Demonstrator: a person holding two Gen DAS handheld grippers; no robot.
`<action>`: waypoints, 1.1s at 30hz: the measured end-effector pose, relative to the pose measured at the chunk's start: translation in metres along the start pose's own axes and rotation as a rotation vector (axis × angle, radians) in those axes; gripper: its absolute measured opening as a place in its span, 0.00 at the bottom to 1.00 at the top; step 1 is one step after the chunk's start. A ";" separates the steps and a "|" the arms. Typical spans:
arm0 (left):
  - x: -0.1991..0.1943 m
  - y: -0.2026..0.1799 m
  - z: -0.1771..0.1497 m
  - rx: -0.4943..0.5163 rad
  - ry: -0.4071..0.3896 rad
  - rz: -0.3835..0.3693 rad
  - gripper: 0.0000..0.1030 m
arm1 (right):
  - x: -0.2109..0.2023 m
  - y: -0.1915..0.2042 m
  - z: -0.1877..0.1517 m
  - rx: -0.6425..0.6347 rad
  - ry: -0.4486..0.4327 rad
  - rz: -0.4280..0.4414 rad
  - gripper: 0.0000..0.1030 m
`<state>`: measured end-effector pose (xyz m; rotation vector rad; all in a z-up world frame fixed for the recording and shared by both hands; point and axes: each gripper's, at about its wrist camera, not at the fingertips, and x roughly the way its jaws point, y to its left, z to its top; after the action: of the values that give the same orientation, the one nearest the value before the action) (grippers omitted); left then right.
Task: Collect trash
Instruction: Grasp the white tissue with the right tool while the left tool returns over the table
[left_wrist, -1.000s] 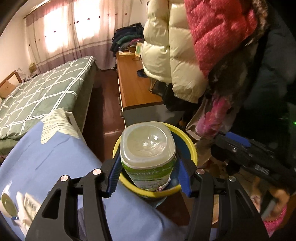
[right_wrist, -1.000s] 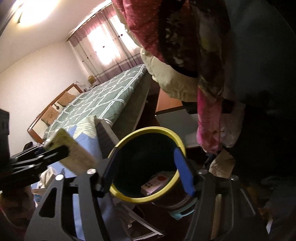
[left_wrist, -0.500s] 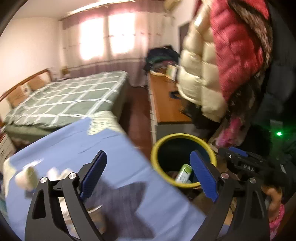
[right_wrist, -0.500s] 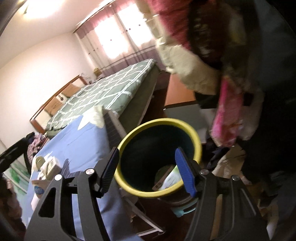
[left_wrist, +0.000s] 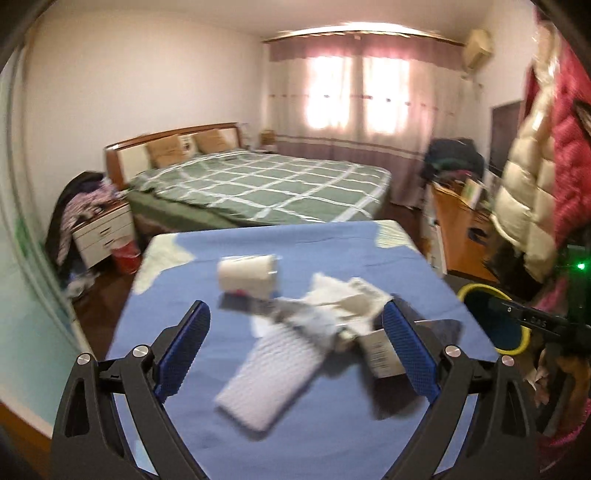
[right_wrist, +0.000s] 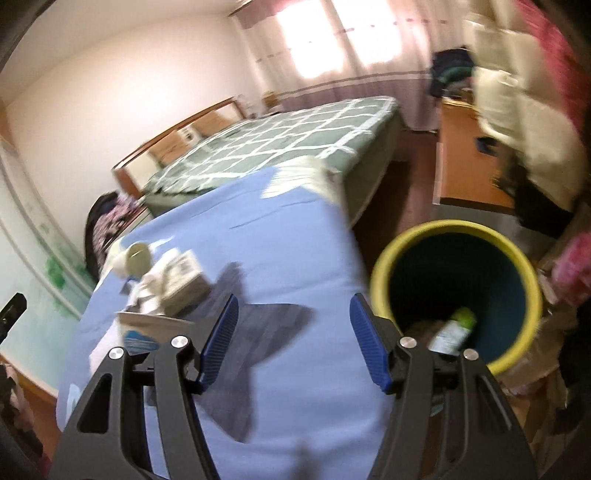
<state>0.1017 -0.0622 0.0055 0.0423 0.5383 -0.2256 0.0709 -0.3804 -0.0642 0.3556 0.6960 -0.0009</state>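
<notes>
While my left gripper (left_wrist: 295, 354) hangs over the blue-covered table (left_wrist: 332, 424), its jaws are opening, the last of the way, and nothing sits between the pads: it is released and empty. Nearest below it lies a white ribbed packet (left_wrist: 269, 384), long axis running from lower left up to upper right, roughly in line with the way I point, so I judge a wrist roll is needed to close across its narrow width. Just beyond, touching or overlapping it, a heap of crumpled tissue (left_wrist: 347, 299) and a small box with a printed label (left_wrist: 380, 350) beside my right-hand pad. Farther back, a white paper cup (left_wrist: 247, 277) lies on its side, axis crosswise to me. All blurred; I cannot tell finer detail. My right gripper (right_wrist: 293, 343) is parted too, holding nothing, over bare cloth; the same trash pile sits well off to its left, near the table's far left part (right_wrist: 166, 280). So the left hand is the nearer one for the next pick. The yellow-rimmed bin (right_wrist: 384, 266) stands off the table's right edge, just beside my right gripper, with a green-and-white bottle (right_wrist: 452, 330) already inside. Beyond, the green checked bed (left_wrist: 258, 184) and curtained window (left_wrist: 358, 96).
</notes>
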 end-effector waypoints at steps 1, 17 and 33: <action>-0.002 0.009 -0.003 -0.012 -0.001 0.009 0.90 | 0.005 0.011 0.003 -0.020 0.009 0.012 0.58; 0.009 0.063 -0.034 -0.086 0.046 0.048 0.90 | 0.107 0.146 0.034 -0.259 0.209 0.102 0.38; 0.016 0.063 -0.043 -0.090 0.072 0.014 0.90 | 0.148 0.158 0.026 -0.305 0.340 0.039 0.11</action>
<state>0.1075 -0.0003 -0.0411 -0.0337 0.6190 -0.1859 0.2198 -0.2226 -0.0883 0.0745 1.0098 0.2050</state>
